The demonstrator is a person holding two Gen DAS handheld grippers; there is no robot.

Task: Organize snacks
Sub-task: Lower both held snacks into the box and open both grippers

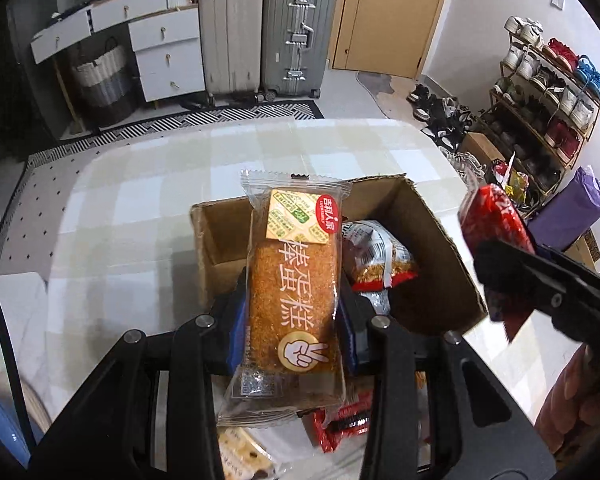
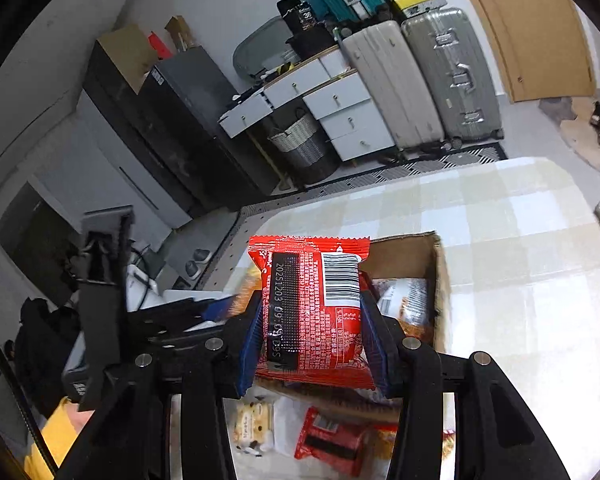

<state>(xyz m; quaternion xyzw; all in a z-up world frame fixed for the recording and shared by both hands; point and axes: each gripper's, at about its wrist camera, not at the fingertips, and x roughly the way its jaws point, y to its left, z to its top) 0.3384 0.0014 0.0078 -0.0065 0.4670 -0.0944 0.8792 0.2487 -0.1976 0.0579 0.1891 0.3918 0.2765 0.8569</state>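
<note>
I see the open cardboard box point(image 1: 432, 264) holding a clear-wrapped snack packet point(image 1: 380, 256) while my left gripper point(image 1: 292, 300) clamps a golden wrapped cake point(image 1: 292, 280) above it and my right gripper point(image 2: 312, 320) grips a red barcoded packet point(image 2: 312, 304).

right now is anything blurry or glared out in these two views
Left wrist view: the cake packet is sharp, the right hand-held gripper and its red packet smear with motion, the table shines pale. Right wrist view: red packet print is crisp, the left hand-held gripper blurs.
</note>
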